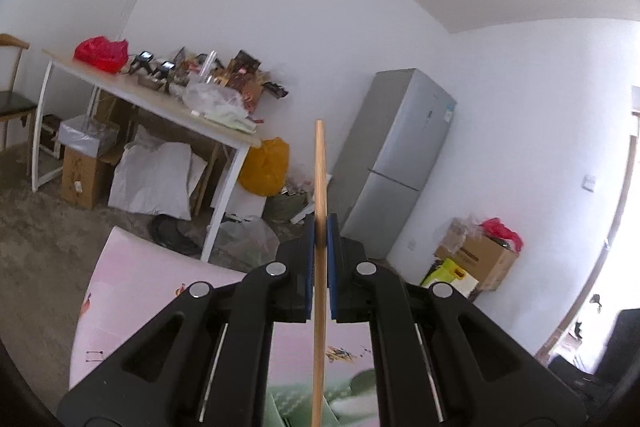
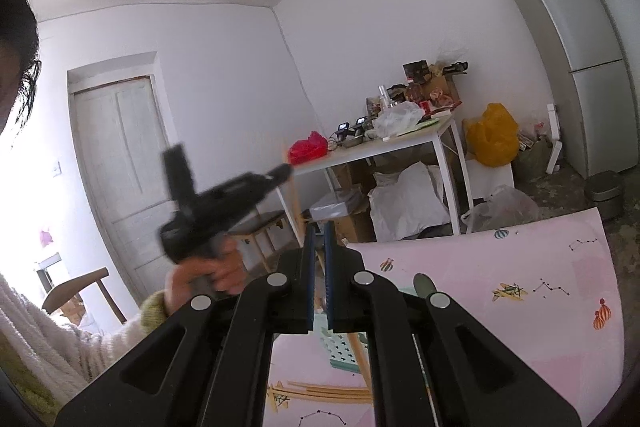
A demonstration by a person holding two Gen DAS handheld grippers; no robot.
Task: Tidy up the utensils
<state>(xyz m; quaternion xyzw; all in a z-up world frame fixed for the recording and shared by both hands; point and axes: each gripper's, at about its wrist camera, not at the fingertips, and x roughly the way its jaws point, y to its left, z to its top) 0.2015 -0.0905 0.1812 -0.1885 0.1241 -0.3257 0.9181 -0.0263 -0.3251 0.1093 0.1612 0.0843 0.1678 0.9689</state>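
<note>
My left gripper (image 1: 320, 223) is shut on a wooden chopstick (image 1: 319, 167), which stands upright between the blue pads above the pink patterned table mat (image 1: 140, 291). The right wrist view shows that same left gripper (image 2: 285, 171) blurred, raised in a hand (image 2: 212, 271) with a knitted sleeve. My right gripper (image 2: 319, 227) is shut, and I see nothing between its pads. Under it, several wooden chopsticks (image 2: 324, 393) lie on the mat (image 2: 500, 267) beside a green patterned holder (image 2: 340, 347). What looks like a grey spoon tip (image 2: 423, 283) shows behind the right finger.
A white table (image 1: 160, 103) loaded with bags and clutter stands against the far wall, with boxes and sacks under it. A grey fridge (image 1: 396, 163) is to its right, then a cardboard box (image 1: 480, 259). A wooden chair (image 2: 76, 287) and a door (image 2: 120, 163) are at the left.
</note>
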